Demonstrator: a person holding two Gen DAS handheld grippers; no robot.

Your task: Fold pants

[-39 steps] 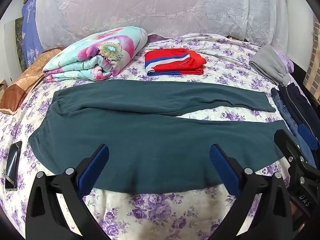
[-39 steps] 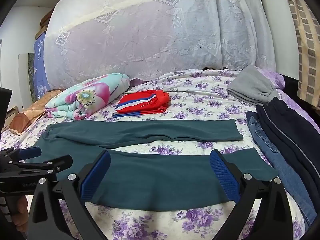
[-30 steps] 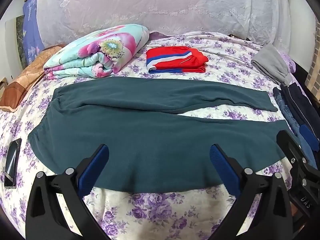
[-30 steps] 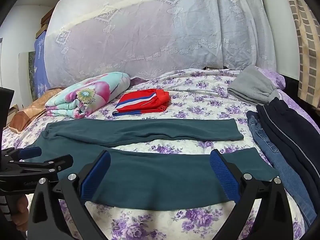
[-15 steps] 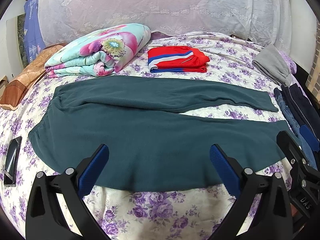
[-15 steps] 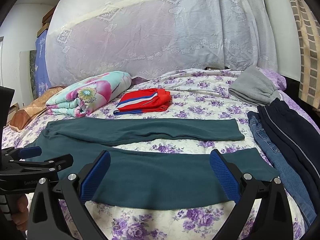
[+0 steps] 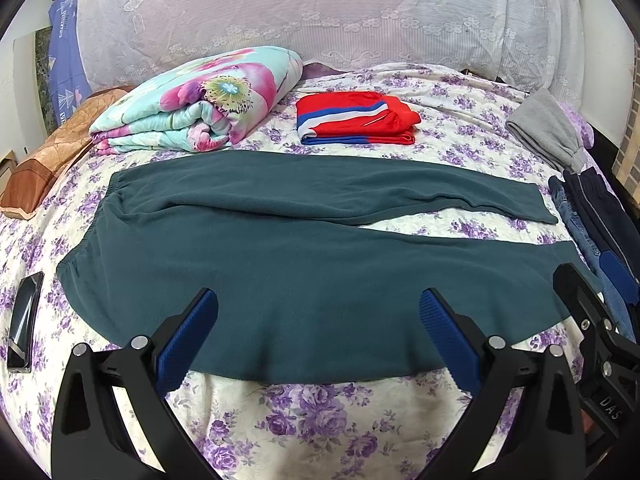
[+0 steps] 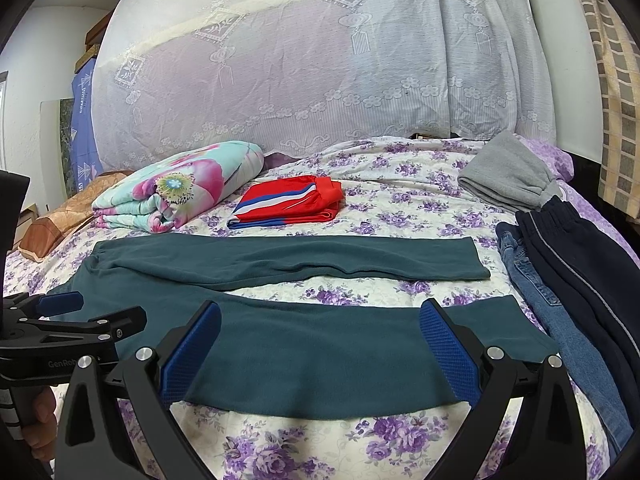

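Dark teal pants lie spread flat across the floral bed, waistband to the left, both legs reaching right with a gap between them. They also show in the right wrist view. My left gripper is open and empty, hovering over the near leg close to the bed's front edge. My right gripper is open and empty over the near leg toward its cuff end. The right gripper shows at the right edge of the left wrist view; the left gripper shows at the left of the right wrist view.
A folded floral quilt and folded red, white and blue garment lie behind the pants. Grey garment, jeans and dark navy pants lie at the right. A black phone lies at left. A brown pillow sits far left.
Both grippers stay open and empty. The views have shifted only slightly; the pants have not moved.
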